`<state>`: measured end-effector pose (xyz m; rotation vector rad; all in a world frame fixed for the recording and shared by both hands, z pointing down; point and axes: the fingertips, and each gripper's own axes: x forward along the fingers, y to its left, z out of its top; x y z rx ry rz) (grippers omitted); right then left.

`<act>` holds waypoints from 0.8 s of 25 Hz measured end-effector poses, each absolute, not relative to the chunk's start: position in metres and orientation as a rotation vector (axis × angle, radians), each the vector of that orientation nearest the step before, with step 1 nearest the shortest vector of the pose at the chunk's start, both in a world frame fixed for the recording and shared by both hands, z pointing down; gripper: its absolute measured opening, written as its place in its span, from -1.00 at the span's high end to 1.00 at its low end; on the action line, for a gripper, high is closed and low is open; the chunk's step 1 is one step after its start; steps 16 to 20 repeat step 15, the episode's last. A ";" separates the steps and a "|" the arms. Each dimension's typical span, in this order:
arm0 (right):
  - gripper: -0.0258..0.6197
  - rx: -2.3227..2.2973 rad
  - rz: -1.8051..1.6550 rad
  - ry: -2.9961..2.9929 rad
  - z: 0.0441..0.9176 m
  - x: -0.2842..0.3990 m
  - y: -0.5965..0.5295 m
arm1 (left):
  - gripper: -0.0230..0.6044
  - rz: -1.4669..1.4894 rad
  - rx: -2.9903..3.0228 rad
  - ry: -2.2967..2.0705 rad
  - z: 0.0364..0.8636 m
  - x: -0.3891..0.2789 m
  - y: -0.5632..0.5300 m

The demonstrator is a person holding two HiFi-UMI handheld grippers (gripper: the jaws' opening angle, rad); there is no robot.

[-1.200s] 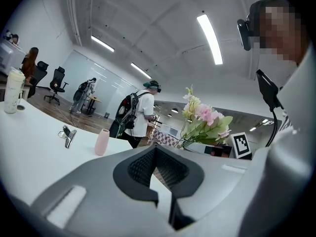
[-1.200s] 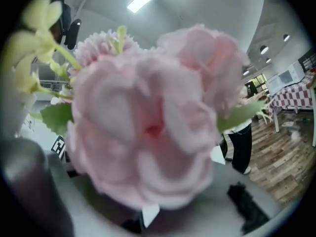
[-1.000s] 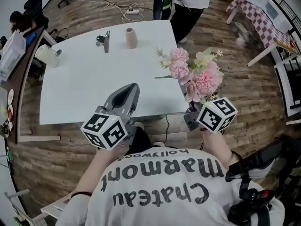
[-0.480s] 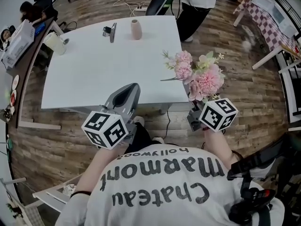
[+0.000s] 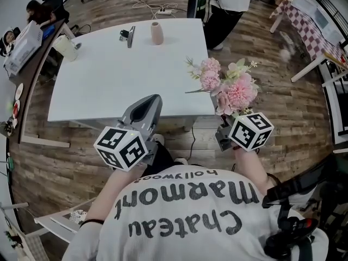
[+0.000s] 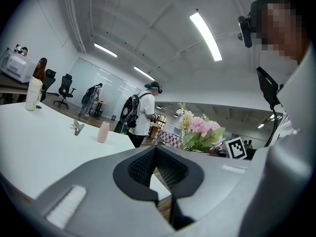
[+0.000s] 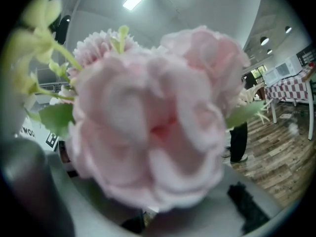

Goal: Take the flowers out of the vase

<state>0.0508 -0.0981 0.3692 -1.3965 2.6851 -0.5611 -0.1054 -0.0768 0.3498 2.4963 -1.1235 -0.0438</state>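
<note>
Flowers [image 5: 228, 86], a bunch of pink blooms with green leaves, rise straight out of the right gripper [image 5: 224, 128], whose jaws are clamped tight on the stems just ahead of its marker cube [image 5: 250, 131]. In the right gripper view the blossoms [image 7: 148, 132] sit so close that they blur and fill nearly everything, covering the jaw tips; only grey jaw bodies show along the bottom edge. The left gripper [image 5: 154, 99] is level with its partner and well apart from it, carrying nothing: its own view shows the two jaws [image 6: 155, 149] brought together at the tips with no object between them. From that gripper the bunch [image 6: 200, 132] appears off to its right, with the other gripper's marker cube [image 6: 236, 148] just beyond the leaves. The vase [image 5: 156, 32], small and pink, stands upright far ahead of both grippers on the far part of the white table [image 5: 109, 80], a little to the right of where the left gripper points and well to the left of the right one; the flowers are already out of it and nowhere near it. Just to the vase's left, as seen from the left gripper, lies a metal clip [image 5: 128, 36], and farther left, at the table's edge, stands a pale cup [image 5: 66, 48]. Past the table's far side, ahead of the right gripper, a person [image 5: 223, 10] stands on the wooden floor [image 5: 283, 97].
</note>
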 end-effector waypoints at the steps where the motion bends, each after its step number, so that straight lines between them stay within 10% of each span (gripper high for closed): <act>1: 0.86 -1.395 -0.558 2.686 0.369 0.051 -0.097 | 0.92 -0.046 2.499 -1.124 0.349 -0.105 -0.075; 20: 0.86 -1.380 -0.549 2.685 0.362 0.049 -0.094 | 0.92 -0.047 2.510 -1.139 0.341 -0.107 -0.069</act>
